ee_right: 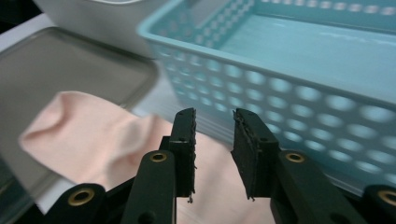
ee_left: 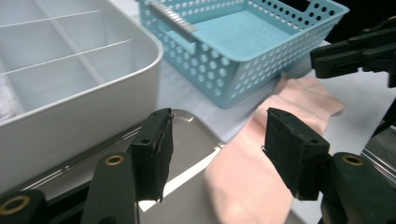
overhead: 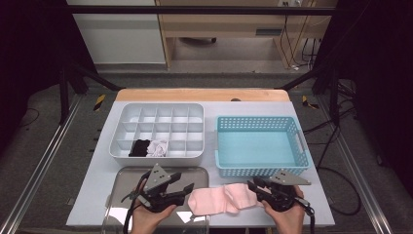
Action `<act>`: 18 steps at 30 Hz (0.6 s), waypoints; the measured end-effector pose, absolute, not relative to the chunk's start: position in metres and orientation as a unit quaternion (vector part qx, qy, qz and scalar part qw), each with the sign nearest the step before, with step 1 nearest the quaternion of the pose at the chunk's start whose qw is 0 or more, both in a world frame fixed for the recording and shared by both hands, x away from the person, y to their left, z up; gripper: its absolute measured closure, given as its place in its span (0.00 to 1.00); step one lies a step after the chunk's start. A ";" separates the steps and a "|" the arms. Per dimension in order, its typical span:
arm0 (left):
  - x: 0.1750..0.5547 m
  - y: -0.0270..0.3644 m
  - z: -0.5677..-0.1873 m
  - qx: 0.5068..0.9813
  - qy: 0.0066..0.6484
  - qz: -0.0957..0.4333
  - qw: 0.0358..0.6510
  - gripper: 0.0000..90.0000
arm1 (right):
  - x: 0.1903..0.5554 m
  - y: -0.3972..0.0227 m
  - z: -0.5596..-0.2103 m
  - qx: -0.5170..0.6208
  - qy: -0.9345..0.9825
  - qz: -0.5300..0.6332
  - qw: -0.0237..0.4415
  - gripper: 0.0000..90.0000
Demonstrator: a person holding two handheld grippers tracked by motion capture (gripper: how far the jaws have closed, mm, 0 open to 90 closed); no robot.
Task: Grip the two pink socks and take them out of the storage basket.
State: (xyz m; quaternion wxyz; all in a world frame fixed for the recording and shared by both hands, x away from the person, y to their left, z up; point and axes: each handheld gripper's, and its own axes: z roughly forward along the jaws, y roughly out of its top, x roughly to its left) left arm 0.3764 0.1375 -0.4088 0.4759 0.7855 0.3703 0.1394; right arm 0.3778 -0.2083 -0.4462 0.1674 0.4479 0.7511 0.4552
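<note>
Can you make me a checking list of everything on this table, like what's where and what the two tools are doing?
Surface: white table top, wooden strip along the far edge.
Job's things: pink sock lies flat at the near edge, one end on the metal tray, the other on the table.
Clutter: white divided box with a black item and a white item in its front compartments; blue basket, nothing seen inside.
Grippers: left tool open, nothing held, sock beyond it; right tool open a little above the sock, not gripping.
Cables: one trails from each tool.
Surroundings: grey floor, dark frame, wooden furniture behind.
</note>
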 end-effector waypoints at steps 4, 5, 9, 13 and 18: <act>0.381 0.112 -0.407 0.798 0.359 0.137 0.465 0.46 | 0.380 -0.229 -0.455 0.470 0.747 0.438 0.172 0.76; 0.382 0.106 -0.407 0.800 0.357 0.136 0.463 0.46 | 0.381 -0.233 -0.458 0.473 0.746 0.436 0.172 0.76; 0.387 0.082 -0.411 0.808 0.354 0.133 0.452 0.46 | 0.384 -0.245 -0.463 0.486 0.745 0.416 0.189 0.76; 0.393 0.061 -0.418 0.815 0.358 0.124 0.439 0.48 | 0.385 -0.253 -0.468 0.491 0.748 0.404 0.193 0.78; 0.398 0.037 -0.433 0.826 0.361 0.115 0.418 0.49 | 0.389 -0.254 -0.476 0.496 0.759 0.379 0.186 0.78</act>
